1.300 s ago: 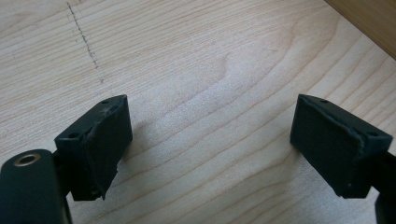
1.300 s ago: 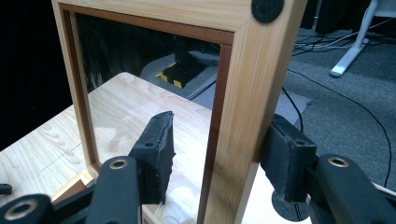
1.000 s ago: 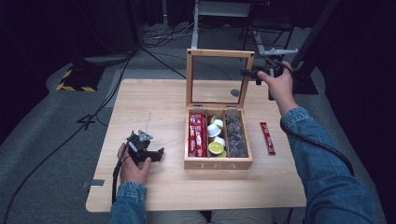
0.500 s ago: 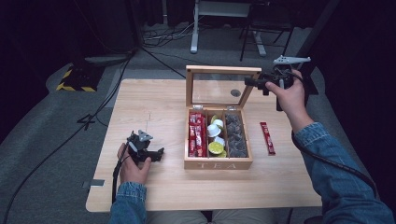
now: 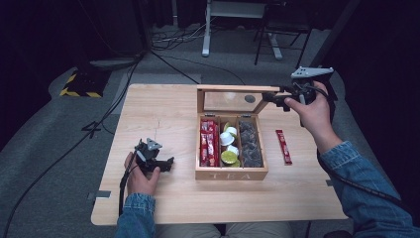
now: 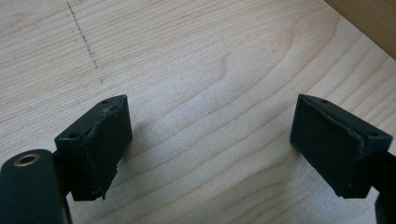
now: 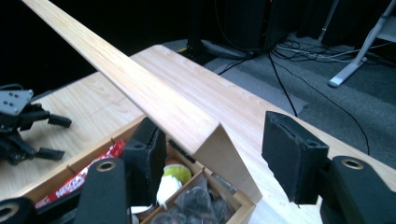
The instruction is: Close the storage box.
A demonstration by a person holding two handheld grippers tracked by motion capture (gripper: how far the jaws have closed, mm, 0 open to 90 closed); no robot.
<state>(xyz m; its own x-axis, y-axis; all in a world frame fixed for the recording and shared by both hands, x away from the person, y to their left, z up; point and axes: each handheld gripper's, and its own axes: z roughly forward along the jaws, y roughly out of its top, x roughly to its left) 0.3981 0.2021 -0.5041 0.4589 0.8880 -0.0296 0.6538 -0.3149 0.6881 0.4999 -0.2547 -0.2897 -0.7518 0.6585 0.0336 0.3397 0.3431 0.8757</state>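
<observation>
Lid of the tea box: a stiff hinged frame, taken by its corner

Lid (image 7: 154, 105) and its right-hand corner sit between the black jaws of the right gripper (image 7: 212, 154). In the right gripper view the jaws have just been opening. The left pad is close against the underside of the frame; the right pad stands clear of the corner, so nothing is clamped. Seen from above, the right gripper (image 5: 277, 98) is at the top right corner of the lid (image 5: 233, 89), which stands tilted up from the rear edge of the tea box (image 5: 231, 174).

The lid looks like a light, rigid frame of pale smooth wood around a clear pane with a dark round spot on it. It should swing freely on its hinges and need little force. A flat rail gives the foam pads a fair bite, though the finished wood may be a little slick. The pane is the fragile part, so the hold belongs on the rail or corner, not the glass.

The box body is of the same wood, rectangular, with TEA lettered on its front wall. It has three lengthwise compartments: red sachets (image 5: 208, 143) left, small round cups (image 5: 229, 148) with white and green tops in the middle, dark crinkled wrappers (image 5: 250, 144) right. A single red sachet (image 5: 283, 147) lies flat on the table (image 5: 163, 106), near the right wall of the box.

The left gripper (image 5: 166, 164) rests on the table well apart from the box, its jaws wide and empty over bare grained wood (image 6: 210, 93).
</observation>
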